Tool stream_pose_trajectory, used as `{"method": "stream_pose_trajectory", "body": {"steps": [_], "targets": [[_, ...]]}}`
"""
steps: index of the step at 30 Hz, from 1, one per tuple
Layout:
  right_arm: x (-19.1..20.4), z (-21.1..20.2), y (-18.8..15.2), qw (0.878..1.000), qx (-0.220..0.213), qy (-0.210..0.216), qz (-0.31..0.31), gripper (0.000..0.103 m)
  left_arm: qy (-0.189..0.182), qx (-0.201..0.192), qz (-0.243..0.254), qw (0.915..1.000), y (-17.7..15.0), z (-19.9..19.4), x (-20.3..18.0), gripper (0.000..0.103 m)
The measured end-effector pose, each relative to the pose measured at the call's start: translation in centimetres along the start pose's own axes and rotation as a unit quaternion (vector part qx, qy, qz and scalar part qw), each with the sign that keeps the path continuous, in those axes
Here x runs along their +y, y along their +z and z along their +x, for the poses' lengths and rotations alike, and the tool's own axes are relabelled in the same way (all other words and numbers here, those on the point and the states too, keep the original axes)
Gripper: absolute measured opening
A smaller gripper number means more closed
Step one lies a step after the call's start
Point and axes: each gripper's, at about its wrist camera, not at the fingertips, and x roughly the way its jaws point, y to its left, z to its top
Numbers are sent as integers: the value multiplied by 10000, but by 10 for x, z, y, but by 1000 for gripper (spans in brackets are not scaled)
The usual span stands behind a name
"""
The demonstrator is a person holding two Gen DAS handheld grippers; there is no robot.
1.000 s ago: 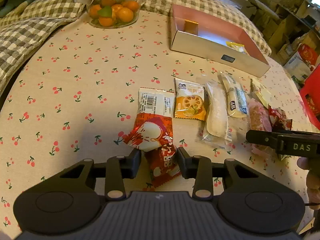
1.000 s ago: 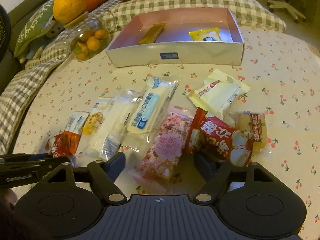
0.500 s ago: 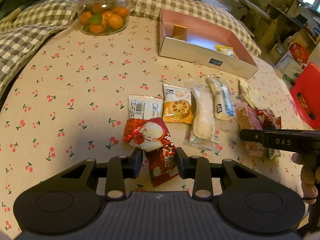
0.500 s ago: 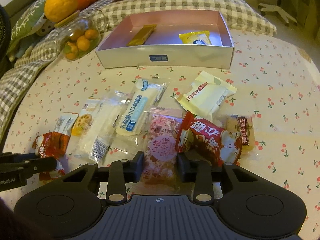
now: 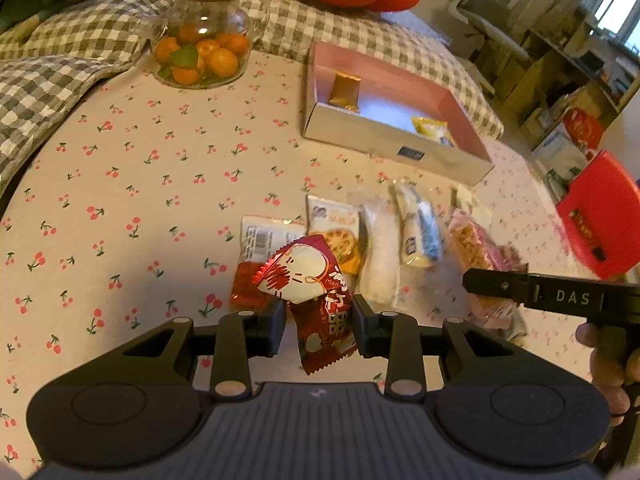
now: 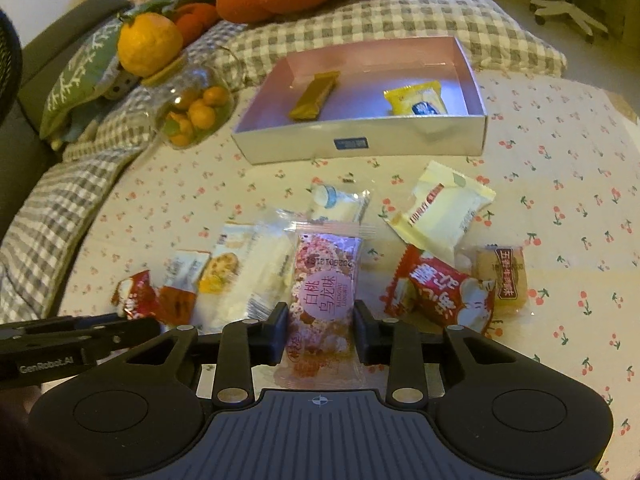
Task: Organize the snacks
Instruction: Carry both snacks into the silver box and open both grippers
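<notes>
My left gripper [image 5: 319,322] is shut on a red and white snack packet [image 5: 308,284] and holds it above the cherry-print cloth. My right gripper [image 6: 321,330] is shut on a pink clear-wrapped snack bar [image 6: 322,292], lifted off the row of snacks. The open pink box [image 6: 400,132] stands beyond, with a brown bar [image 6: 316,94] and a yellow packet [image 6: 416,100] inside. It also shows in the left wrist view [image 5: 384,140]. Several packets lie in a row on the cloth, among them a cream packet [image 6: 440,212] and a red packet [image 6: 440,296].
A glass jar of small oranges [image 5: 202,48] stands at the back left. Checked cushions [image 6: 360,16] ring the far edge. A red bag [image 5: 604,216] sits off the right side. The right gripper's body [image 5: 560,294] shows in the left wrist view.
My right gripper closed on the pink snack bar and lifted it. My left gripper has risen with the red and white packet, away from the cloth.
</notes>
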Motion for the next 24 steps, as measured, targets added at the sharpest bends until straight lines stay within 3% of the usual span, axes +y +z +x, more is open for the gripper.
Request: {"method": "stream_pose_trajectory", "body": {"steps": [13, 24], "targets": [[-11, -15, 35, 9976, -371, 278, 511, 32, -263, -301, -117, 9991, 30, -2, -16, 31], [-42, -13, 82, 9848, -880, 586, 1379, 32, -268, -428, -309, 9982, 51, 7, -27, 31]]}}
